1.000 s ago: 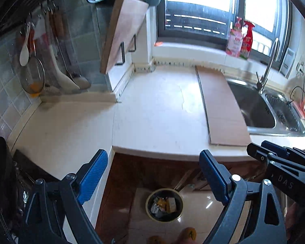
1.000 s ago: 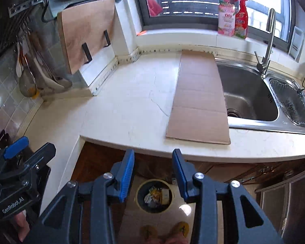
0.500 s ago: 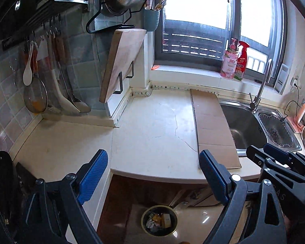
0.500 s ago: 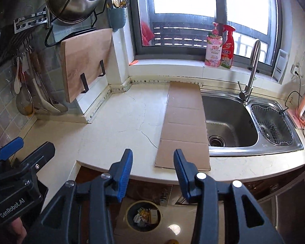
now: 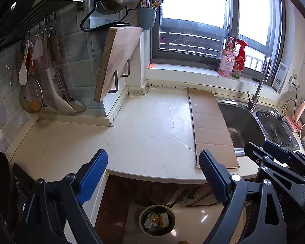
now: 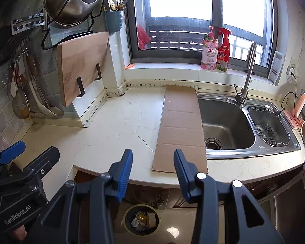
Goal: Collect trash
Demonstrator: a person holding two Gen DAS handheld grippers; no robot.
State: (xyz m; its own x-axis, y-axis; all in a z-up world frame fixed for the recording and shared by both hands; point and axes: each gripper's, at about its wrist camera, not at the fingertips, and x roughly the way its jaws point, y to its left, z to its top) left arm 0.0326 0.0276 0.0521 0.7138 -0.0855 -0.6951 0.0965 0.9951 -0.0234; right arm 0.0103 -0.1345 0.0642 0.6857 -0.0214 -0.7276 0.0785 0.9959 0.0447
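A round trash bin (image 5: 157,222) with crumpled wrappers in it stands on the floor under the counter edge, also low in the right wrist view as the bin (image 6: 142,221). A long flat strip of cardboard (image 6: 182,128) lies on the cream counter (image 5: 148,134) beside the sink. My left gripper (image 5: 152,158) hangs above the counter's front edge, wide open and empty. My right gripper (image 6: 153,156) is held to its right at the same edge, its jaws partly open with nothing between them. Each gripper shows in the other's view: the right gripper (image 5: 260,147), the left gripper (image 6: 34,151).
A steel double sink (image 6: 223,122) with a tall faucet (image 6: 247,73) fills the right. Two bottles (image 6: 210,50) stand on the window sill. A wooden cutting board (image 6: 81,65), a pan and hanging utensils (image 5: 30,85) line the tiled left wall. Brown cabinet doors sit under the counter.
Both grippers have risen and tipped upward, so the window and wall rack fill more of each view and the bin sits lower. Most of that happened before the last half second.
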